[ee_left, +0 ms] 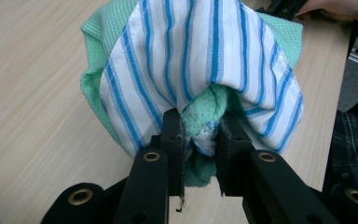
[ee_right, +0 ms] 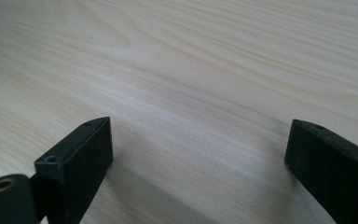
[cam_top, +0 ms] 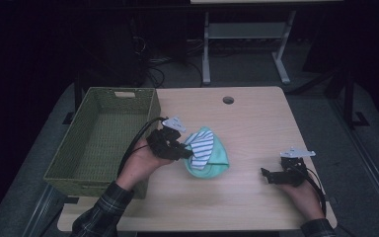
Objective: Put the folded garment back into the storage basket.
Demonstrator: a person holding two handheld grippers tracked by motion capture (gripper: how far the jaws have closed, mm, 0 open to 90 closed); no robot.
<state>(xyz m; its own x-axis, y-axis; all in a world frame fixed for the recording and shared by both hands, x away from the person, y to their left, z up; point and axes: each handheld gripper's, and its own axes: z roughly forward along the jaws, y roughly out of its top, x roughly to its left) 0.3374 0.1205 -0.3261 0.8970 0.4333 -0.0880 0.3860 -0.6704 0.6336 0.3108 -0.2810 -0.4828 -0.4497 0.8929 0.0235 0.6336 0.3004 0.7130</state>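
Two cloths lie bunched together near the middle of the surface (cam_top: pixel 256 128): one green cloth (cam_top: pixel 216 157) and one white cloth with blue stripes (cam_top: pixel 202 148) draped over it, just right of the single green woven basket (cam_top: pixel 86 148) at the left edge. The left tongs (cam_top: pixel 187 153) are clamped on the bundle; in the left gripper view a pinch of both fabrics sits between the two black jaws. The right tongs (cam_top: pixel 265 174) rest well apart from the cloths near the right edge, jaws spread wide over bare wood with nothing between them.
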